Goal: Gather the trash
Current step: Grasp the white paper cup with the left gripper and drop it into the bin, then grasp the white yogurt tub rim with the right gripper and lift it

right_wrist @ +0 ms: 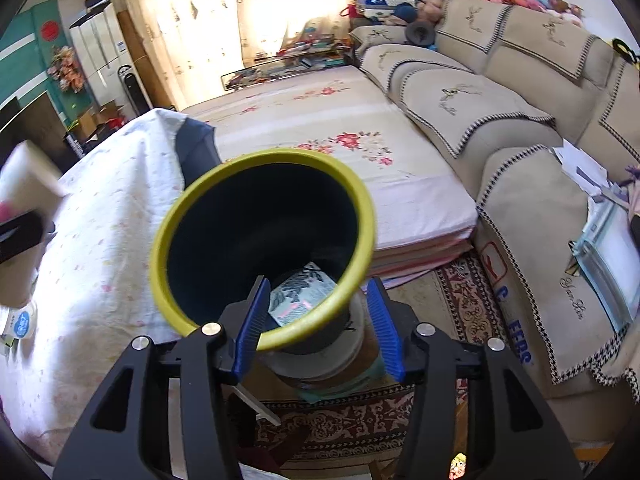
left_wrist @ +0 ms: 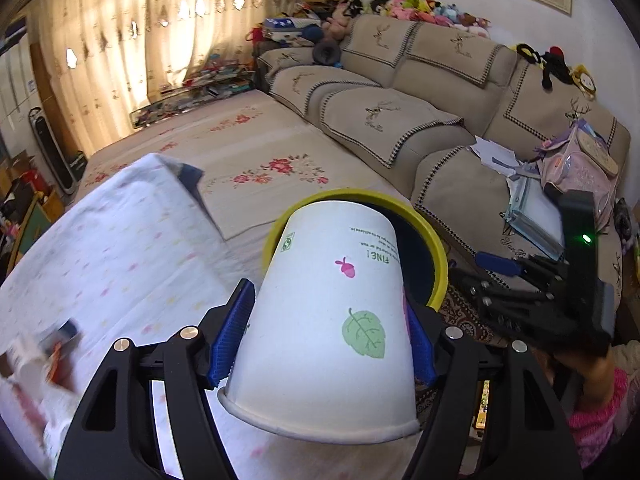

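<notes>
- Now your left gripper (left_wrist: 320,340) is clamped on the cup (left_wrist: 324,320), tipped toward the bin (left_wrist: 438,256), centre frame.
- Your right gripper (right_wrist: 318,328) straddles the bin's rim; whether it pinches, I can't tell.

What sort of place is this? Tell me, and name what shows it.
A lived-in home living room, most likely. A long beige sofa lined with plush toys, curtains over a bright window, and a patterned rug on the floor all point to it.
</notes>
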The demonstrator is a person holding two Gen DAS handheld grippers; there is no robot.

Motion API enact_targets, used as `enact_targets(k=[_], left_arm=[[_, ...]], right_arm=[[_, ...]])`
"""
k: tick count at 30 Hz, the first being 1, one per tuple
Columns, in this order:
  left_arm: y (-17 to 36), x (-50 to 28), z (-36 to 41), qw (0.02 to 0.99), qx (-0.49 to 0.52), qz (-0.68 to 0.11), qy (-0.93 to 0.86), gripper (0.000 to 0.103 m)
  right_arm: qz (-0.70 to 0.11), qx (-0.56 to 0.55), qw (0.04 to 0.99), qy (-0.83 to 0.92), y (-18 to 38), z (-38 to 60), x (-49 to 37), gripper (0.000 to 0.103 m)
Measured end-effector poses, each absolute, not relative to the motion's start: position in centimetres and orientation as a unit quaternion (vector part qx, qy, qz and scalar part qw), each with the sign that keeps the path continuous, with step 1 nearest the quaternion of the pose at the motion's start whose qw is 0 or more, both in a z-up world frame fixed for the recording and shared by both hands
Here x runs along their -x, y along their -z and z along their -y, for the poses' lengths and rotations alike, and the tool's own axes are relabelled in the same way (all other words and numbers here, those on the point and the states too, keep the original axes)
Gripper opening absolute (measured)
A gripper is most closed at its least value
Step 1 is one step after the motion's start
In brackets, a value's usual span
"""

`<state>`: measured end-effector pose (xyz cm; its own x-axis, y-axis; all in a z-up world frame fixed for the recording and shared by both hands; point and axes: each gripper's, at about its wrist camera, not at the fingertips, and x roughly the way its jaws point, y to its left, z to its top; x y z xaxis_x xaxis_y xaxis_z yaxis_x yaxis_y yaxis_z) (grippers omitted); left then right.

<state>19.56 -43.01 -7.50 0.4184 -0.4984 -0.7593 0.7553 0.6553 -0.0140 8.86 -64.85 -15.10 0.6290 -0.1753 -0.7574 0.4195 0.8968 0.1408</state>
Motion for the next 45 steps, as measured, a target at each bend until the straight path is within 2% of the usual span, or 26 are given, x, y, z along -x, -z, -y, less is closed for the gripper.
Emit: enact_targets(k=[7,13,17,30,32,39,45], left_arm=[[12.0,-24.0,49.9,0.81,-0.179,-0.418,0.371,0.068],[14.4,-26.5,51.7,0.808,-0.175,-0.434,0.358,0.082],[13.1,-26.1,50.0,0.816,-0.159,-0.427,0.357,0.082],[5.7,-18.8,33.6,0.878,-0.093,-0.354,0.309,0.094],[4.9,-17.7,30.4,0.892,-0.085,-0.339,0.287,0.098],[3.7,-15.1,20.0,0.927,-0.062,-0.314,0.197,0.098],[4.5,-14.4,12.2,0.933,-0.019,-0.327,0.148,0.098]], right_arm=[[-0.402,-0.171,0.882,0.177,16.5,66.6,-8.2,0.051],[-0.407,-0.178,0.877,0.18,17.0,66.7,-8.1,0.053],[-0.405,-0.178,0.879,0.179,16.9,66.4,-8.0,0.054],[-0.405,-0.152,0.892,0.132,15.6,61.6,-9.4,0.057],[-0.405,-0.145,0.895,0.121,15.1,60.5,-9.9,0.057],[-0.408,-0.096,0.906,0.056,13.1,54.1,-12.8,0.057],[-0.405,-0.051,0.913,-0.025,11.0,47.0,-15.8,0.057]])
